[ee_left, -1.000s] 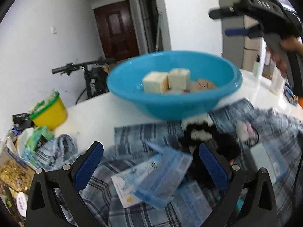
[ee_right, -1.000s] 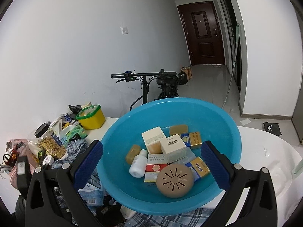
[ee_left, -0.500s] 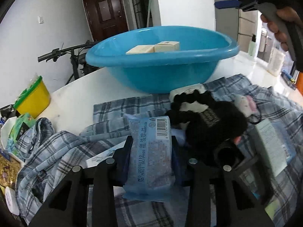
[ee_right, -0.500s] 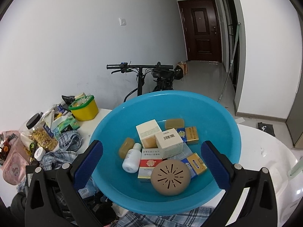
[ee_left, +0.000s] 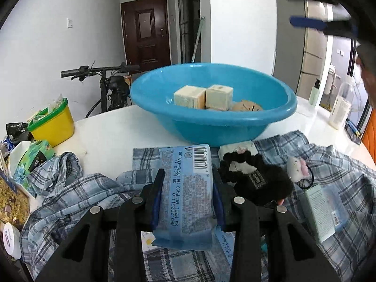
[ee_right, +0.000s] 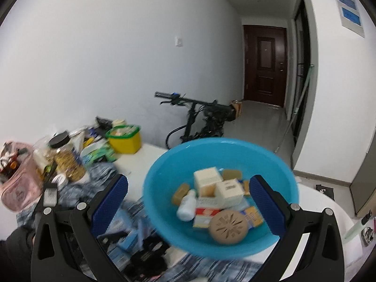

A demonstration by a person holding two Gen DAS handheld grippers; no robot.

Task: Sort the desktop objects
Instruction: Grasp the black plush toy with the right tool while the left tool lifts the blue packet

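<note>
My left gripper (ee_left: 187, 178) is shut on a blue tissue packet (ee_left: 185, 195) with a barcode, held just above a plaid cloth (ee_left: 77, 195). Beyond it a blue basin (ee_left: 211, 122) stands on the white table (ee_left: 105, 131), holding cream boxes (ee_left: 203, 96) and a round brown disc. In the right wrist view the basin (ee_right: 155, 188) holds boxes, a small white bottle (ee_right: 186, 208) and the brown vented disc (ee_right: 228, 225). My right gripper (ee_right: 188, 197) is open with nothing between its fingers, raised over the basin's near side. It shows blurred at the upper right (ee_left: 329, 11) of the left wrist view.
A black scrunchie (ee_left: 256, 176), a small plush hair tie (ee_left: 297, 166) and a green-white box (ee_left: 322, 211) lie on the cloth to the right. A yellow tub (ee_left: 52, 124), snack jar (ee_right: 65, 157) and pink pouch (ee_right: 18, 188) crowd the left. Bottles (ee_left: 338, 108) stand at the far right. A bicycle (ee_right: 199, 115) is behind the table.
My left gripper closed on the blue packet and lifted it a little. The right gripper swung sideways and up, so the basin now sits lower right in its view.
</note>
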